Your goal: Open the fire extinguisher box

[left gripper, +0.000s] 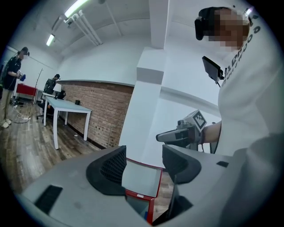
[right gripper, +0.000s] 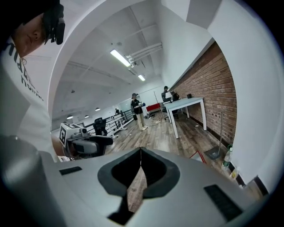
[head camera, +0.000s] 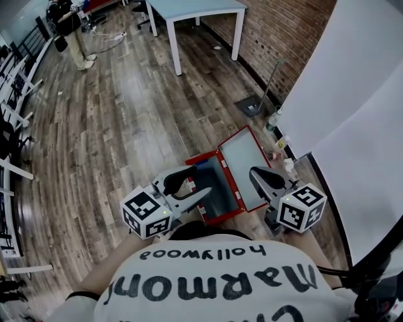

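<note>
- The box point(head camera: 201, 157) sits on the wood floor point(head camera: 126, 126), just past the middle of the head view toward 5 o'clock.
- Its door point(head camera: 247, 165) is swung out to the box's 3 o'clock side. You can see down inside the box.
- So I think the job is nearly done or all done. At most the door could be pushed a bit wider.
- The left gripper point(head camera: 192, 188) is at the box's 9 o'clock edge. Its jaws are wide apart and hold nothing.
- In the left gripper view the door shows in the gap between the jaws, but farther off. The pads do not press on it.
- I cannot tell if the left gripper touches the box.
- The right gripper point(head camera: 257, 173) is at the door's 5 o'clock corner. Its jaws are squeezed tight together with nothing in them.
- I cannot tell if the right gripper touches the door.
- Count: one box, one door, two grippers.
- One white table point(head camera: 195, 9) stands at 12 o'clock in the head view.
- One person point(head camera: 72, 31) stands far off at 11 o'clock there.
- One bottle point(head camera: 272, 119) stands by the brick wall point(head camera: 283, 38) at 2 o'clock. Other small things lie near it, too small to name.
</note>
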